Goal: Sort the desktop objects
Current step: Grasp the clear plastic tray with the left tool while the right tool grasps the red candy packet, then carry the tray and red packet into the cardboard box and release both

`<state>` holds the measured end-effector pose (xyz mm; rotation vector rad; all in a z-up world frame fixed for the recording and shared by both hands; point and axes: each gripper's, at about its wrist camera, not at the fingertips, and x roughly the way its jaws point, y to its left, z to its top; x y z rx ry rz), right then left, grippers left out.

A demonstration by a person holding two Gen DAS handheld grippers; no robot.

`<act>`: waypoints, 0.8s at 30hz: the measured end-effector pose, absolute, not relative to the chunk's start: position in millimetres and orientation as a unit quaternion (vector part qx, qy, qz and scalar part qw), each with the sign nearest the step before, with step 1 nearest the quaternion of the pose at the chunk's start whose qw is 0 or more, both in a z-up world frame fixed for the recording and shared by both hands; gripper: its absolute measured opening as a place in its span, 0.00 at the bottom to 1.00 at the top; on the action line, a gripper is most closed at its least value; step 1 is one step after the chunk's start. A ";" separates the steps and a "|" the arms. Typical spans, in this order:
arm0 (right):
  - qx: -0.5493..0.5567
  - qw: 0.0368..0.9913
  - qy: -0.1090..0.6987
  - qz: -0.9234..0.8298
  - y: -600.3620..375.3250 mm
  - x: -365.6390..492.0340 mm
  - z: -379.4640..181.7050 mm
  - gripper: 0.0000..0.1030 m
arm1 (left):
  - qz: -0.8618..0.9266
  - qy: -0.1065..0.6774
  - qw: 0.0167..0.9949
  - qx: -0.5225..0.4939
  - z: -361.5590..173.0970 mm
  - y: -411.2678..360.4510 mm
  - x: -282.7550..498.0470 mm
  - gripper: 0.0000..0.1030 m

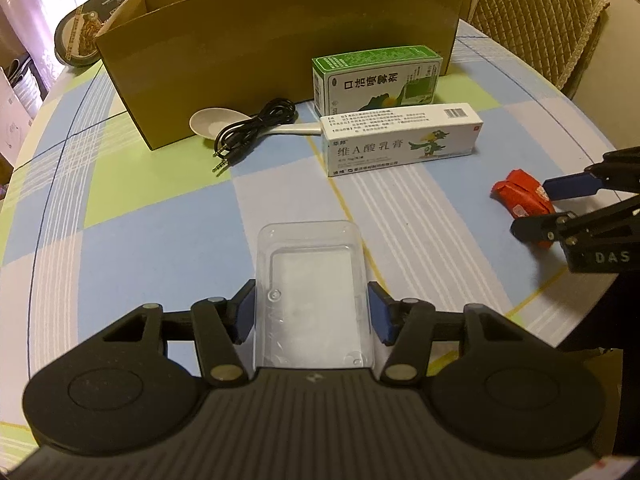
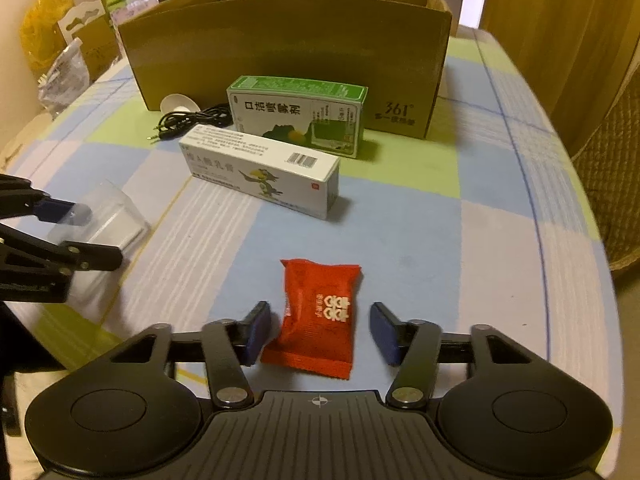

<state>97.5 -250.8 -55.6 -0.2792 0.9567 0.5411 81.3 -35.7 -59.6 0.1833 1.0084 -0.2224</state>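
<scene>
Cartons [image 2: 260, 172] before the box [image 2: 288, 40] — packet [image 2: 316, 316] nearest.

Your tray [image 1: 312, 280] is clear, glossy plastic; the red packet [image 2: 316, 316] is crinkled foil-like wrap. Both cartons [image 1: 400, 140] look like smooth printed card, the box [image 1: 280, 48] matt brown cardboard, the tablecloth [image 1: 160, 240] checked cloth, the cable [image 1: 252, 128] shiny black.

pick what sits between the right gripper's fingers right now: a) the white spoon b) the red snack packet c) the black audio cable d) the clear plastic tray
b: in the right wrist view the red snack packet lies flat on the tablecloth inside the open right gripper, with a gap to each finger, while the clear plastic tray is between the fingers of the left gripper.
</scene>
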 end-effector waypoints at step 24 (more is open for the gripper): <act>-0.119 0.859 0.425 0.261 -244.2 87.3 -22.2 0.23 | -0.104 0.452 0.882 0.076 -33.8 -31.3 73.9 0.50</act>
